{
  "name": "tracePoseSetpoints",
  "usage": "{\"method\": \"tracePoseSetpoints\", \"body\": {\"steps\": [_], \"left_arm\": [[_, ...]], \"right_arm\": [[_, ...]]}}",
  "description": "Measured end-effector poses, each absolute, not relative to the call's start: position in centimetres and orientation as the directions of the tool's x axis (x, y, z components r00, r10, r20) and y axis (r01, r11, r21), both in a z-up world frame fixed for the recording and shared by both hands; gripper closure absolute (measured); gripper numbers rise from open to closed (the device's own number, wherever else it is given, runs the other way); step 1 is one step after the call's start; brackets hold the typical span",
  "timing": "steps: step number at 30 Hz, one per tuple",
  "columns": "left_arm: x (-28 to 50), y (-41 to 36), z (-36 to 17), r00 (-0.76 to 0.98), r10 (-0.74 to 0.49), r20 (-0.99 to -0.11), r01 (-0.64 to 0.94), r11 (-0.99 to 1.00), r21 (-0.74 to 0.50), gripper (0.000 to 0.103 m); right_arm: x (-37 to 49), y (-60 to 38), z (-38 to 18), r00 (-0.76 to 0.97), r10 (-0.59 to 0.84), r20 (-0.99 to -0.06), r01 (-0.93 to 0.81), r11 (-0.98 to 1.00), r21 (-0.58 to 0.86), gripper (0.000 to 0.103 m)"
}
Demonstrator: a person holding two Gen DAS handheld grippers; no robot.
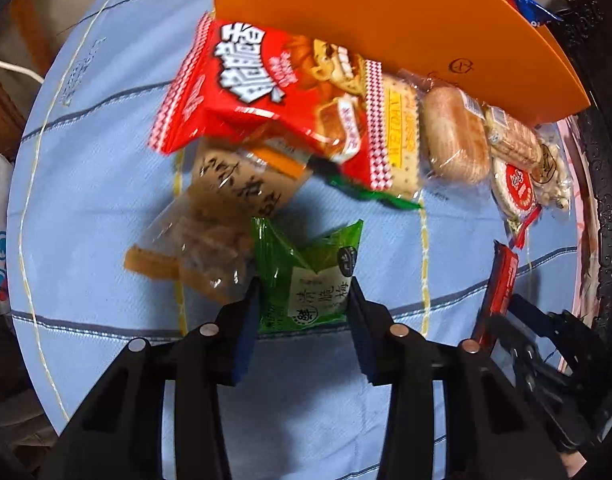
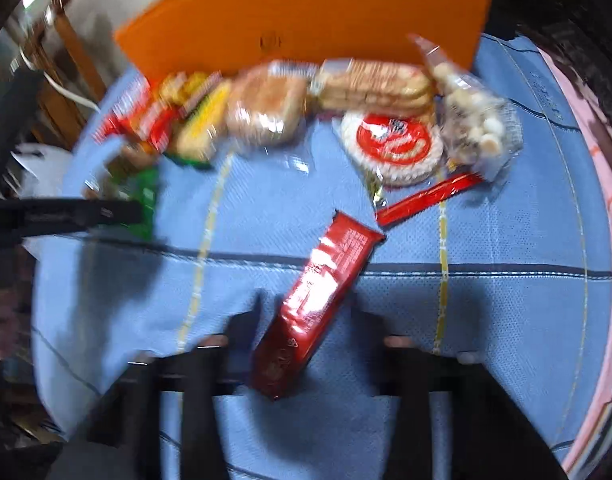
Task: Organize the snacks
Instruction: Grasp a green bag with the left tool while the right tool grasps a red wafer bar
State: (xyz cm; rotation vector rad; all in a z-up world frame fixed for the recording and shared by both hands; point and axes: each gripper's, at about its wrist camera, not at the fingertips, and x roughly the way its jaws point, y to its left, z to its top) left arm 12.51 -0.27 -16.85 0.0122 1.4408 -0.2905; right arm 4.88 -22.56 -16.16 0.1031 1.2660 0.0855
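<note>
Two handheld grippers worked a spread of snacks on a blue striped tablecloth [image 1: 106, 184]. The left gripper [image 1: 304, 292], pointed steeply down, had its jaws drawn in against both sides of a green plum-candy packet [image 1: 306, 280], which lay on the cloth just in front of a clear bag of brown snacks [image 1: 202, 248]. The right gripper [image 2: 306, 316] had a dark red wrapped bar [image 2: 318, 304] angled between its fingers; the left finger looked pressed to the wrapper, but motion blur left it unclear whether the right finger touched, so the grip could not be confirmed.

Behind them, a tall orange box [image 1: 366, 28] stood at the far side of the table. Along its base sat a large red snack bag [image 1: 266, 92], a yellow-labelled cracker pack [image 1: 400, 136], a wrapped round bun [image 1: 454, 136], a sleeve of biscuits [image 2: 374, 84], a round rice cracker with a red label [image 2: 392, 146], a clear bag of pale round pieces [image 2: 478, 132] and a thin red stick packet [image 2: 426, 198].
</note>
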Motion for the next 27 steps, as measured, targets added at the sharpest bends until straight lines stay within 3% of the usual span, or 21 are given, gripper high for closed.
{"method": "tracePoseSetpoints", "body": {"steps": [4, 6, 7, 10, 15, 18, 20, 25, 27], "left_arm": [[11.8, 0.4, -17.1, 0.1, -0.199, -0.975, 0.204, 0.963, -0.176, 0.063], [11.3, 0.4, -17.0, 0.101, -0.201, -0.974, 0.203, 0.963, -0.177, 0.063], [11.1, 0.5, -17.0, 0.102, -0.202, -0.974, 0.203, 0.963, -0.179, 0.063], [10.5, 1.0, -16.8, 0.103, -0.207, -0.973, 0.214, 0.96, -0.181, 0.063], [11.0, 0.4, -17.1, 0.098, -0.199, -0.975, 0.209, 0.962, -0.175, 0.062], [11.3, 0.2, -17.0, 0.095, -0.194, -0.976, 0.213, 0.962, -0.17, 0.062], [11.5, 0.1, -17.0, 0.094, -0.192, -0.977, 0.212, 0.963, -0.168, 0.062], [11.6, 0.1, -17.1, 0.097, -0.191, -0.977, 0.214, 0.963, -0.167, 0.061], [11.3, 0.1, -17.5, 0.095, -0.193, -0.977, 0.209, 0.963, -0.17, 0.06]], "right_arm": [[5.3, -22.2, -16.2, 0.294, 0.133, -0.947, -0.023, 0.991, 0.133, 0.076], [5.3, -22.3, -15.8, 0.292, 0.149, -0.945, -0.032, 0.989, 0.146, 0.089], [5.2, -22.7, -15.5, 0.293, 0.16, -0.943, -0.031, 0.987, 0.158, 0.099], [5.2, -23.6, -14.9, 0.292, 0.208, -0.934, -0.02, 0.977, 0.211, 0.103], [5.1, -23.9, -15.7, 0.257, 0.23, -0.939, -0.008, 0.972, 0.236, 0.092], [5.0, -23.5, -15.1, 0.284, 0.225, -0.932, -0.006, 0.972, 0.233, 0.079], [5.3, -23.0, -14.7, 0.285, 0.213, -0.935, -0.016, 0.976, 0.218, 0.062], [6.1, -21.2, -16.1, 0.25, 0.144, -0.958, -0.013, 0.989, 0.145, 0.062], [6.0, -19.7, -16.7, 0.263, 0.095, -0.96, -0.057, 0.995, 0.083, 0.069]]}}
